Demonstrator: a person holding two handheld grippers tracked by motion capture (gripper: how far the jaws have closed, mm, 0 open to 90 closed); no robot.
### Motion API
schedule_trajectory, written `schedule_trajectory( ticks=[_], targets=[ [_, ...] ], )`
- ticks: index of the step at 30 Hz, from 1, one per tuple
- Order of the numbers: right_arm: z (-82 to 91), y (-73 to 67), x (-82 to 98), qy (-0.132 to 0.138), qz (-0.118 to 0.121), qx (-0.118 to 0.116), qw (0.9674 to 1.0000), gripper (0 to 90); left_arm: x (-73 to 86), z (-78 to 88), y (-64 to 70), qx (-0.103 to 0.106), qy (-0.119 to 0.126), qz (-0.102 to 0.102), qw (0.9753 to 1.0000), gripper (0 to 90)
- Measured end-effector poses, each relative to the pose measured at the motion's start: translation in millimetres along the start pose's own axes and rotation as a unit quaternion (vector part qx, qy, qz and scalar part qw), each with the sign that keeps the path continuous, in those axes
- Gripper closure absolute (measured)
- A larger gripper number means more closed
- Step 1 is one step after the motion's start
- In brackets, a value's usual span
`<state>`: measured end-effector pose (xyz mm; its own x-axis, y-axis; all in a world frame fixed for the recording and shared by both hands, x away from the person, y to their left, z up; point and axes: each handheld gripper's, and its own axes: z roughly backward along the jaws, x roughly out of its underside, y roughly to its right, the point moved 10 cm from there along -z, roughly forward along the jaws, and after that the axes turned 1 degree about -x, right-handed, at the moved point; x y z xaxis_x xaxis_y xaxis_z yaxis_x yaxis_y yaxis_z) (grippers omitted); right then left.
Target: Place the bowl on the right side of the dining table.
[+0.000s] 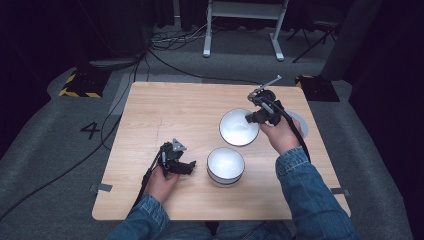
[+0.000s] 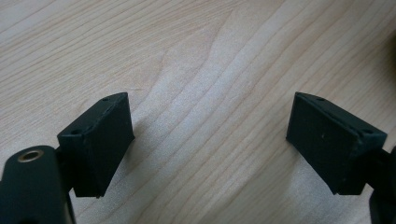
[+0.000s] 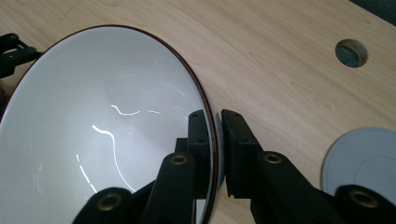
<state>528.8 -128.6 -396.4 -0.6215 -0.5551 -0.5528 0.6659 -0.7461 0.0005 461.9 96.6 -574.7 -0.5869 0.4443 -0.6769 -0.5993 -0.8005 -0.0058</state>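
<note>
A white bowl with a thin dark rim (image 1: 237, 127) is at the table's middle right, and it looks tipped up. My right gripper (image 1: 252, 117) is shut on its right rim. In the right gripper view one jaw is inside the bowl (image 3: 107, 126) and one outside, with the right gripper (image 3: 215, 122) pinching the wall. A second white bowl (image 1: 226, 165) with a dark band stands upright nearer the person. Just left of it, my left gripper (image 1: 191, 167) lies low on the table, open. The left gripper (image 2: 210, 116) has bare wood between its jaws.
A flat grey disc (image 1: 301, 122) lies on the wooden table (image 1: 165, 110) behind the right hand, and the disc (image 3: 364, 158) shows beside the jaws. A round hole (image 3: 351, 52) sits in the tabletop farther off. The table's left half is bare wood.
</note>
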Motion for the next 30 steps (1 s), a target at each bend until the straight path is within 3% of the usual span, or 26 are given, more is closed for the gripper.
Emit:
schedule_trajectory(
  ticks=[6, 7, 15, 19, 22, 30],
  targets=[
    [0.5, 22.4, -7.0, 0.011, -0.016, 0.018, 0.9996, 83.1, -0.1, -0.4, 0.3, 0.003, 0.0, -0.001, 1.0, 14.6],
    [0.4, 30.5, -8.4, 0.007, -0.021, 0.031, 0.9993, 83.1, 0.2, -0.7, 1.6, 0.007, -0.001, 0.003, 1.0, 14.6],
    [0.9, 54.2, -14.5, 0.011, -0.046, 0.049, 0.9977, 83.1, -0.2, -0.5, 0.2, 0.003, 0.0, -0.002, 1.0, 14.6],
    [2.5, 69.0, -15.1, 0.011, -0.059, 0.063, 0.9962, 83.1, 0.5, -0.4, 1.6, 0.009, -0.003, 0.002, 1.0, 14.6],
    [5.2, 82.9, -14.0, 0.009, -0.069, 0.074, 0.9948, 83.1, 0.0, -0.2, -0.2, 0.001, 0.001, 0.0, 1.0, 15.1],
    [9.5, 109.4, -10.1, 0.014, -0.095, 0.086, 0.9917, 83.1, 0.6, 0.6, -0.8, 0.0, 0.003, 0.003, 1.0, 15.2]
  ],
)
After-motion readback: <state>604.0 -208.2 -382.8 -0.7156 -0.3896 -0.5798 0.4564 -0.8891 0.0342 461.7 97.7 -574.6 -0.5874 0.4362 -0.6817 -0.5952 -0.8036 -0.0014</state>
